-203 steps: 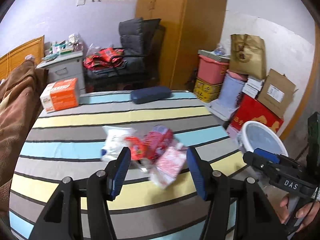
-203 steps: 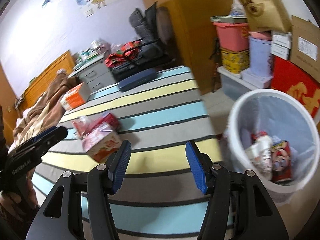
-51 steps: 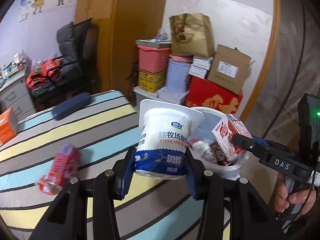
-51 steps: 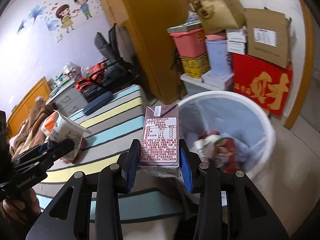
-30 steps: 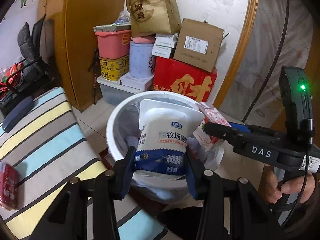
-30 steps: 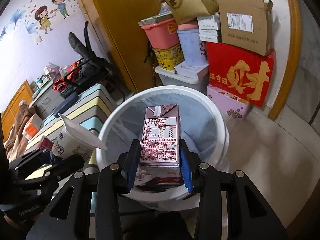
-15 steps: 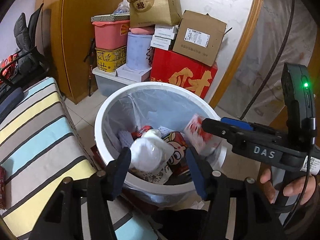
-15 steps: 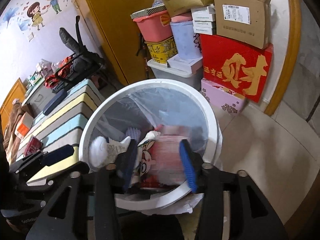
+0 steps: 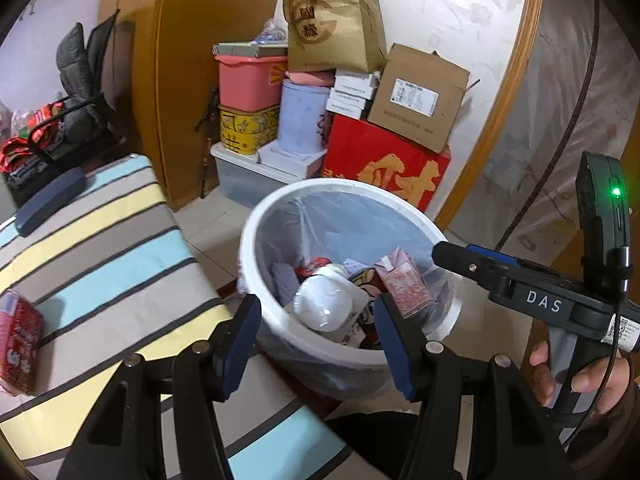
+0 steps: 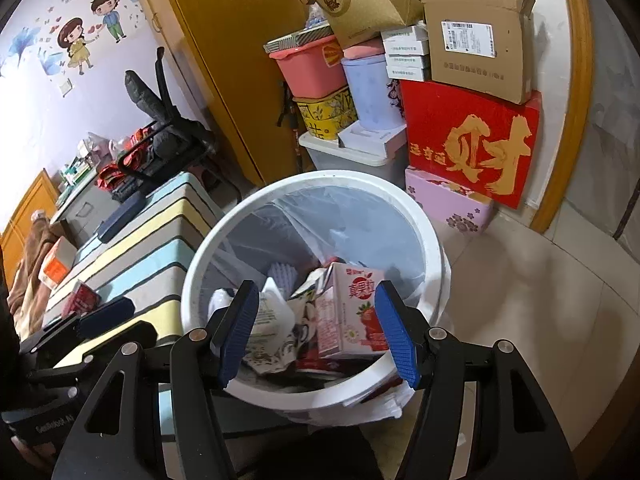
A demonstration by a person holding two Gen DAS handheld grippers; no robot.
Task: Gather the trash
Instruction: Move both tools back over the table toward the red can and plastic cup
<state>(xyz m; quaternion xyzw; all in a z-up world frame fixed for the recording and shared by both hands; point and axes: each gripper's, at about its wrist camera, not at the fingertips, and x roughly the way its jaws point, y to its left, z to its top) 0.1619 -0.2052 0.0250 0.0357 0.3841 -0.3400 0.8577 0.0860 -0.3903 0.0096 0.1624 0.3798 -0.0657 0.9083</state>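
A cluttered bedroom corner beside a striped bed. Both the left gripper and right gripper gape empty above the white bin; yogurt cup and milk carton lie inside, below the jaws.

We count one white trash bin, one pink milk carton and one white yogurt cup inside, plus one red snack packet on one striped bed.

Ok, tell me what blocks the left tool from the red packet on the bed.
Nothing visible. The left tool hangs open over the bin; the red packet lies exposed on bare striped bedding.
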